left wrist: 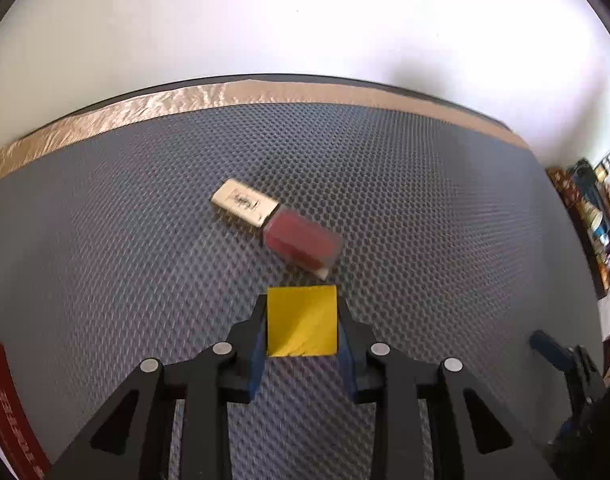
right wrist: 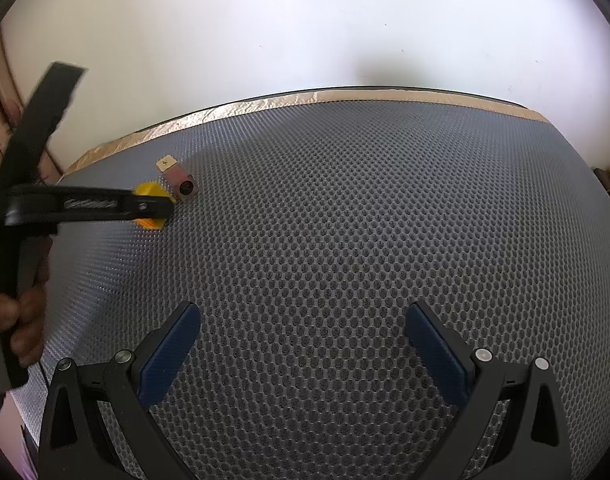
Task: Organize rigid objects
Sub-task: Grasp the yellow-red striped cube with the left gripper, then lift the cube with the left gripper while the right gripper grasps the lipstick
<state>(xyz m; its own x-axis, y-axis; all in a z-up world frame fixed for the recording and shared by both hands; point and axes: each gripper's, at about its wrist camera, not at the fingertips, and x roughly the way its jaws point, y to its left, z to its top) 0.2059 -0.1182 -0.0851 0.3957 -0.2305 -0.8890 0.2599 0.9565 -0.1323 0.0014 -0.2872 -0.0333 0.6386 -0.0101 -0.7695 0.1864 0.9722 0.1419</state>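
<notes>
Because the grey honeycomb mat (right wrist: 365,220) served as the sorting surface, the right gripper (right wrist: 303,344) hung spread and idle over it, while the left gripper (left wrist: 303,320) pinched the yellow block (left wrist: 302,320), apparently to set it just beside the gold-capped red bottle (left wrist: 277,226).

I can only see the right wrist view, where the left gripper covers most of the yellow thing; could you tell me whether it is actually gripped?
Observer: Yes. In the left wrist view the left gripper has its jaws shut on the yellow block, one blue pad on each side.
Operator: Thank you. What is that pinkish item beyond it?
Observer: A bottle lying on its side on the mat, with a gold cap and reddish body.
Operator: Does the block touch it?
Observer: The bottle's end sits very near the block's far edge; contact I cannot tell.
</notes>
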